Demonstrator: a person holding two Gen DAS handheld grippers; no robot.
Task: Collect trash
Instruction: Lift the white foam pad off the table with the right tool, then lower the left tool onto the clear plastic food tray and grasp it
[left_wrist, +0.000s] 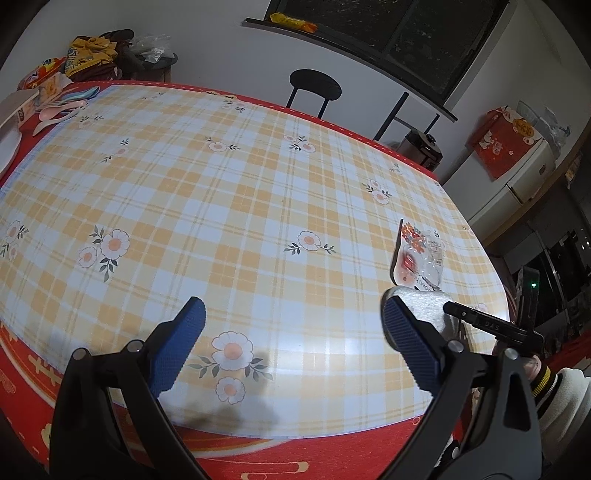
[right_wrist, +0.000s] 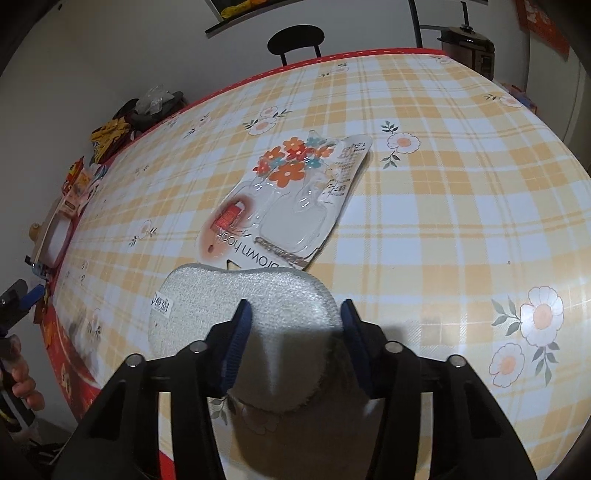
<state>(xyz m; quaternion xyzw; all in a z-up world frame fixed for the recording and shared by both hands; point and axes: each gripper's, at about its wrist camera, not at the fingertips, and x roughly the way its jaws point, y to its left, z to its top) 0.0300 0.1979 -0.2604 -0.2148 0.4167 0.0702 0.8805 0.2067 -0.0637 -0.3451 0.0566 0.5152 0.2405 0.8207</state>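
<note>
Jaws of right gripper (right_wrist: 291, 317) narrowed onto white foam pad (right_wrist: 236, 295), blue pads pressing both flanks, pad buckled between. Left gripper (left_wrist: 295, 325) jaws spread wide, holding nothing, hovering over plaid surface (left_wrist: 258, 184). Empty blister pack (right_wrist: 288, 199) flat on surface at 12 o'clock of foam pad, its near edge tucked under pad. Foam pad at 3 o'clock in left wrist view.

- Left claw (left_wrist: 291, 328): jaws spread wide, empty, angled downward.
- Right claw (right_wrist: 293, 314): jaws partly closed, pads (right_wrist: 242, 325) pressing a grey pad (right_wrist: 236, 295), angled downward.
</note>
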